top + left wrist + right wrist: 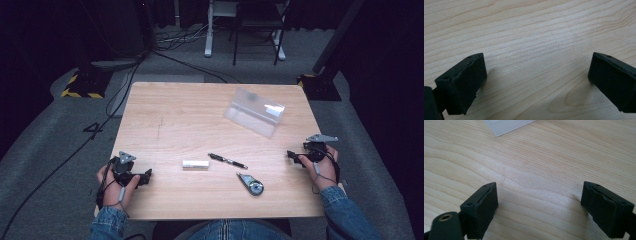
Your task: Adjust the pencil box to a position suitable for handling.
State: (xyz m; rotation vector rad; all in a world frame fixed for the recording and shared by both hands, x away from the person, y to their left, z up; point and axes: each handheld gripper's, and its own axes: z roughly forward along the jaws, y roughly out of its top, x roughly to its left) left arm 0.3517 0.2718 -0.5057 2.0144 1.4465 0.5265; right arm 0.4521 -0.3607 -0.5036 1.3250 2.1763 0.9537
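Note:
On the wooden table [175,115] lie a small white stick [195,164], a black pen [228,161] and a dark oval tool with a round dial [251,184] near the front middle. A clear plastic case [254,111] rests at the back right. My left gripper [148,175] sits at the table's front left corner, held by a hand, open over bare wood [536,62]. My right gripper [291,156] rests at the right edge, open, nothing between its jaws. A corner of the clear case [507,125] shows at the top of the right gripper view.
Beyond the table are grey carpet, black cables [120,90], a yellow-and-black striped stand base [80,87] at the left, another base [317,82] at the right, and desk and chair legs [250,35] at the back. Denim sleeves [345,215] enter from the bottom.

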